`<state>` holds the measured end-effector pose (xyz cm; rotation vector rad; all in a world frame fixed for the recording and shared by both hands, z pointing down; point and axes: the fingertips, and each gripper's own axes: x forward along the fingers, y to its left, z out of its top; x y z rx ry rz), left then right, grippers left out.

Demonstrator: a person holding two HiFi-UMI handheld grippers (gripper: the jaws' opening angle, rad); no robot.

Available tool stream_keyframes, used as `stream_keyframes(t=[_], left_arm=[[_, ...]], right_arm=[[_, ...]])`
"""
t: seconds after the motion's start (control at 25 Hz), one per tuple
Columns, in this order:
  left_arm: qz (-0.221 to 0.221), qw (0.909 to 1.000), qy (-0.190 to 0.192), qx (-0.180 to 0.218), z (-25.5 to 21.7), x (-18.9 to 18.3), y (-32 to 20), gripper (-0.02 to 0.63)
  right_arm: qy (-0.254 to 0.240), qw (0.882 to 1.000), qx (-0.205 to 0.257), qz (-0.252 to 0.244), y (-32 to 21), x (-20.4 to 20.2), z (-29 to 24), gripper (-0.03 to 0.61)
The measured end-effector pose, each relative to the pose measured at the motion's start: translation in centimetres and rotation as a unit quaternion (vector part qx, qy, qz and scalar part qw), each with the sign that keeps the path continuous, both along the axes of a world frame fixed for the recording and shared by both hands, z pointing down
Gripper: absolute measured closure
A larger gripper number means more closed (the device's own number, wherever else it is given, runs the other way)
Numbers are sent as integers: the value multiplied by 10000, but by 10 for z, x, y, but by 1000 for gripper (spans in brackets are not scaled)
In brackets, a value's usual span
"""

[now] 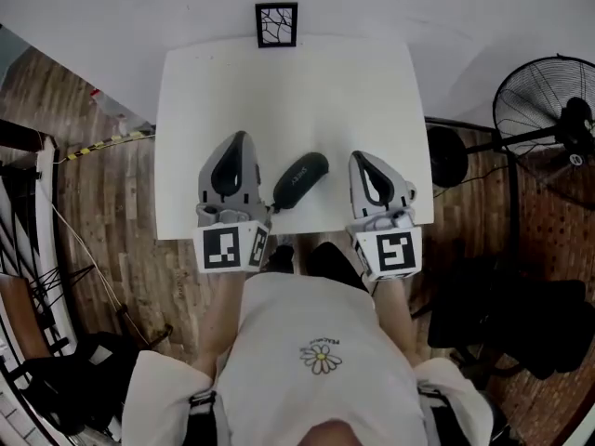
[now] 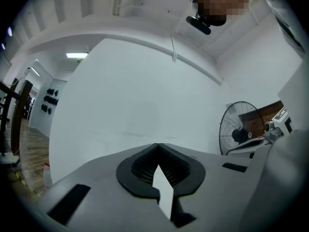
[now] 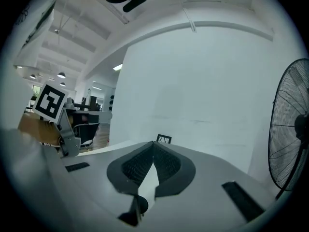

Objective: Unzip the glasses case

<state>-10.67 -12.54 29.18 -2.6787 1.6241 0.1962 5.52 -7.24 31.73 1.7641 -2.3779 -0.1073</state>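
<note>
A: Left gripper (image 2: 158, 145), jaws?
B: Closed, tips pressed together, nothing between them. Only the gap lower down behind the pads shows light.
A: Right gripper (image 3: 153, 143)?
B: Same. Tips together, empty.
A: Either one touching anything?
B: No. In the head view both hang over the near half of the white table (image 1: 279, 91), pointing away from the person, roughly level. The left one is at left and the right one at right, well apart.
A: Glasses case?
B: The dark glasses case (image 1: 299, 180) lies flat on the table between the two grippers, near the front edge. It sits diagonally, with the far end toward the right and the near end toward the left gripper. That near end is just beside the left gripper's body; whether they touch, can't tell. No jaw is on it. Zip too small to read.
A: Further out?
B: A small black-and-white marker card (image 1: 276, 24) stands at the table's far edge, and it also shows just past the right gripper's tips in its own view. A standing fan (image 1: 548, 110) is off the table's right side on the wood floor (image 1: 112, 240).
</note>
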Motion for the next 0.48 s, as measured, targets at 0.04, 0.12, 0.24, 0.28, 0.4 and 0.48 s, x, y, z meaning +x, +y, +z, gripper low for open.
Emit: stream_keyframes(t=[0.04, 0.12, 0.24, 0.28, 0.4, 0.48], left_arm=[[-21, 10000, -31, -66, 6, 2, -7, 600], [-62, 9998, -108, -181, 15, 8, -18, 600], [-178, 9993, -269, -173, 17, 17, -29, 600], [-255, 9991, -300, -155, 16, 18, -32, 601], [-532, 9977, -336, -264, 23, 16, -32, 600], [-613, 9967, -401, -338, 31, 19, -30, 600]], right_arm=[[4, 10000, -87, 10, -8, 4, 5, 572], [15, 9996, -272, 55, -20, 15, 14, 572], [-75, 9991, -406, 35, -37, 32, 22, 572], [-128, 9990, -419, -36, -42, 34, 26, 572], [-188, 9980, -511, -329, -50, 34, 35, 572], [-159, 9973, -435, -569, -54, 32, 34, 572]])
